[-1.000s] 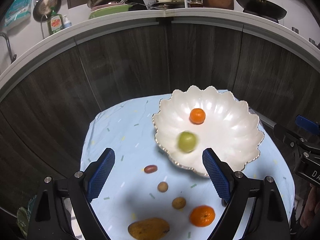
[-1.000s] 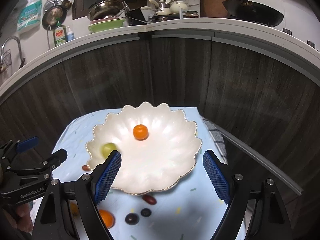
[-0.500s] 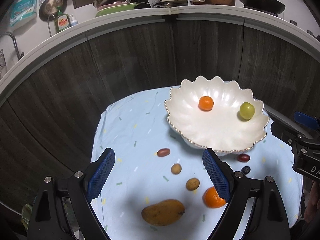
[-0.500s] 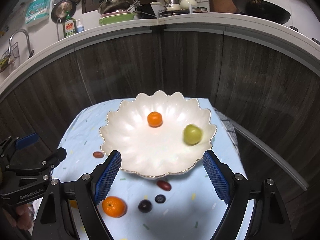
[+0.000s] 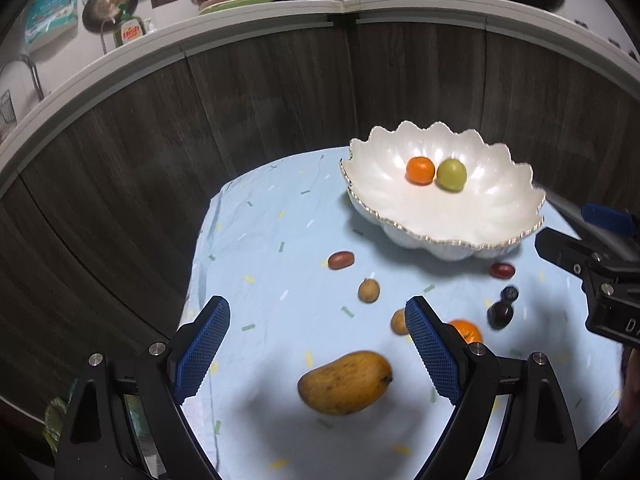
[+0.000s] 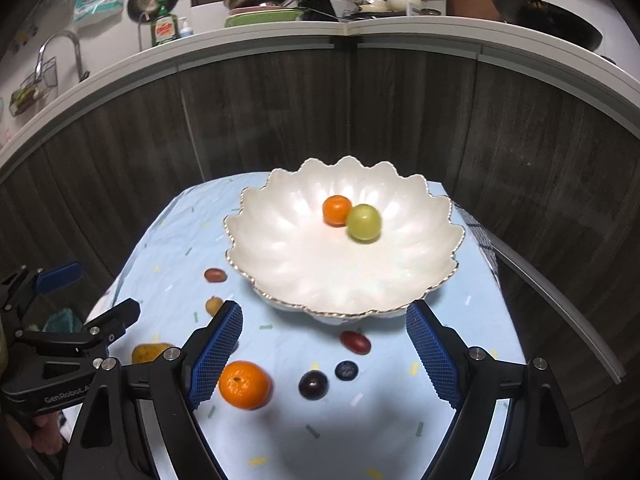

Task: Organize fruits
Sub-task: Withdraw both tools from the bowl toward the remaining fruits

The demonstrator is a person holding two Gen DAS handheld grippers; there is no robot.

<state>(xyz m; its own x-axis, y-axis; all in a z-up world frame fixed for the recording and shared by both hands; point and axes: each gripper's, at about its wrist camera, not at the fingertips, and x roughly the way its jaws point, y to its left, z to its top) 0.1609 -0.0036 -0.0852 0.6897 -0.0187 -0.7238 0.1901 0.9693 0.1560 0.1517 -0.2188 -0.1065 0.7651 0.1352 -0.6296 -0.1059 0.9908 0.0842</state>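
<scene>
Left tongs (image 5: 316,346) hanging spread, empty, over the mango (image 5: 345,382); its long axis is running across the gap. Right tongs (image 6: 324,354) spread, empty, farther off.

The left claw (image 5: 316,350) is hanging wide apart and empty over the blue-clothed worktop (image 5: 260,240), a mango (image 5: 344,382) lying between its fingers. In the white bowl (image 5: 480,224), a tangerine (image 5: 420,170) and a green fruit (image 5: 451,175) are touching. An orange (image 5: 468,330) is peeking out behind the right finger (image 5: 430,350).
</scene>
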